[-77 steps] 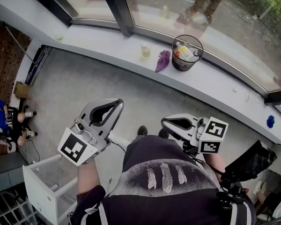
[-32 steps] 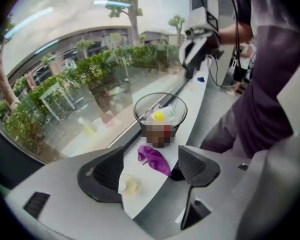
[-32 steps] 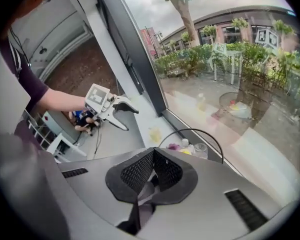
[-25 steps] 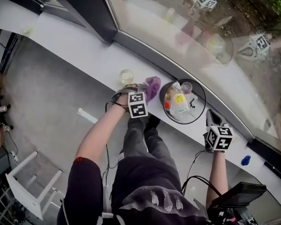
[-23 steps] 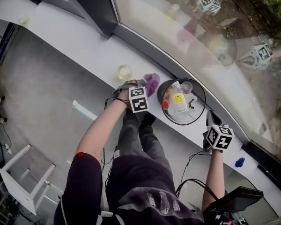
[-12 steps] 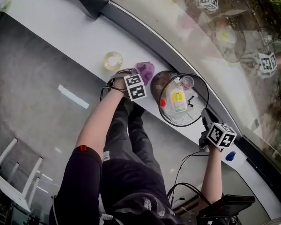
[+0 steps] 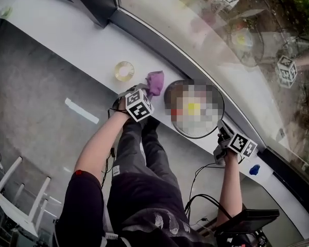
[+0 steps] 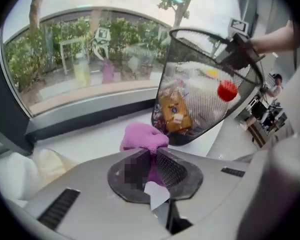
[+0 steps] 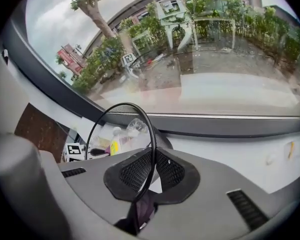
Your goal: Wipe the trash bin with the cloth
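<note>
- The trash bin [image 7: 169, 94], a black wire-mesh basket, is on the white ledge [image 7: 82, 40] below the window, and it tilts with its rim leaning toward the right gripper [image 9: 151, 156]
- Through the mesh its contents show: bottles, wrappers and a red cap [image 8: 227, 90]
- The right gripper is at the rim on the side of the trash bin away from the cloth; its jaws have just been closing and now stand narrow, with the thin black rim wire between the pads
- The left gripper [image 8: 152, 153] is just beside the trash bin on the other side; its jaws have just been closing and are now pinched together on the purple cloth [image 8: 140, 135]
- The cloth bunches up above the jaw tips, close to the base of the trash bin, though no view shows whether the two touch
- A pale yellow round thing [image 7: 124, 71], perhaps a cup, stands on the ledge beyond the cloth, away from the trash bin
- A small blue thing [image 7: 254, 170] lies beyond the right gripper, well apart from the trash bin
</note>
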Action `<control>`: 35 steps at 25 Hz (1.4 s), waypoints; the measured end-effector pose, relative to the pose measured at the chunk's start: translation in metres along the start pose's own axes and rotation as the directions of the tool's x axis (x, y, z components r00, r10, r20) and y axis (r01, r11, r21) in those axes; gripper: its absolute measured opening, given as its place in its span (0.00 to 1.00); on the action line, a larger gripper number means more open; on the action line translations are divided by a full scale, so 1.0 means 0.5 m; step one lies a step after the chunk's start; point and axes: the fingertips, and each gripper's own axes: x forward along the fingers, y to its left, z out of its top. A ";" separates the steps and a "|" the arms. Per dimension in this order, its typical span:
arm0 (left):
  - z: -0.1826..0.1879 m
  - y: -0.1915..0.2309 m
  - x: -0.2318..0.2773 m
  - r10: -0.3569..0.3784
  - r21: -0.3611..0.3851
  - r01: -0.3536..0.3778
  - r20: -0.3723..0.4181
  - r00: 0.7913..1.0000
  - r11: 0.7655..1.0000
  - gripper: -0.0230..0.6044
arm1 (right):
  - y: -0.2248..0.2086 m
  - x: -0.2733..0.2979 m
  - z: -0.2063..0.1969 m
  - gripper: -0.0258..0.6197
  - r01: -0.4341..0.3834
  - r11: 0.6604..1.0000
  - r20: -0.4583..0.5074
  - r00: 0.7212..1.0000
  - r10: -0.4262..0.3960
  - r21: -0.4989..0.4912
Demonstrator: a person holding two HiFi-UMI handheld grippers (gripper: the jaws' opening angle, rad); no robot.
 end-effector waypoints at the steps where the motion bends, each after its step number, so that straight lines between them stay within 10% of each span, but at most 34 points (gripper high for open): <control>1: 0.013 -0.002 -0.017 0.001 0.021 -0.002 0.018 1.000 1.000 0.06 | -0.001 0.001 -0.004 0.09 -0.004 1.000 0.000 1.000 0.004 0.015; 9: 0.010 -0.003 -0.030 0.009 0.213 0.007 -0.077 0.997 0.977 0.07 | -0.004 -0.005 -0.026 0.09 -0.060 0.995 0.020 0.998 0.058 0.080; 10: -0.011 -0.003 -0.014 -0.001 0.204 0.028 -0.132 0.991 0.979 0.24 | -0.005 -0.004 -0.023 0.09 -0.061 0.995 0.024 0.998 0.059 0.075; 11: -0.033 -0.003 -0.002 -0.012 0.190 0.048 -0.185 0.983 0.981 0.64 | -0.004 -0.003 -0.021 0.09 -0.062 0.996 0.026 0.998 0.061 0.070; 14: -0.054 -0.007 -0.004 0.018 0.236 0.033 -0.209 0.978 0.971 0.72 | 0.002 -0.001 -0.020 0.09 -0.070 0.996 0.027 0.997 0.068 0.053; 19: -0.030 -0.008 0.051 0.126 0.608 0.037 -0.223 0.967 0.793 0.80 | 0.004 -0.008 -0.021 0.09 -0.080 0.997 0.022 0.997 0.080 -0.001; 23: -0.050 0.000 0.139 0.159 0.748 0.163 -0.339 0.927 0.644 0.80 | 0.019 -0.012 -0.027 0.09 -0.097 0.994 0.007 0.995 0.098 -0.049; 25: -0.078 0.016 0.164 0.180 0.723 0.210 -0.423 0.888 0.659 0.58 | 0.024 -0.009 -0.028 0.09 -0.131 0.991 -0.010 0.991 0.130 -0.033; 27: -0.088 0.025 0.171 0.164 0.652 0.193 -0.445 0.881 0.733 0.37 | 0.033 0.000 -0.020 0.09 -0.199 0.979 -0.015 0.980 0.200 0.029; 31: 0.011 0.006 0.091 -0.016 0.224 0.051 -0.158 0.987 0.973 0.22 | 0.029 -0.001 -0.025 0.08 -0.261 0.952 -0.008 0.964 0.266 0.160; 33: 0.096 0.000 -0.004 -0.085 -0.052 0.092 0.122 0.989 0.994 0.22 | 0.020 -0.008 -0.045 0.08 -0.251 0.944 -0.018 0.965 0.260 0.215; 35: 0.162 0.005 -0.092 -0.078 -0.197 0.150 0.332 0.940 0.969 0.22 | 0.008 -0.013 -0.069 0.08 -0.258 0.926 -0.024 0.961 0.275 0.274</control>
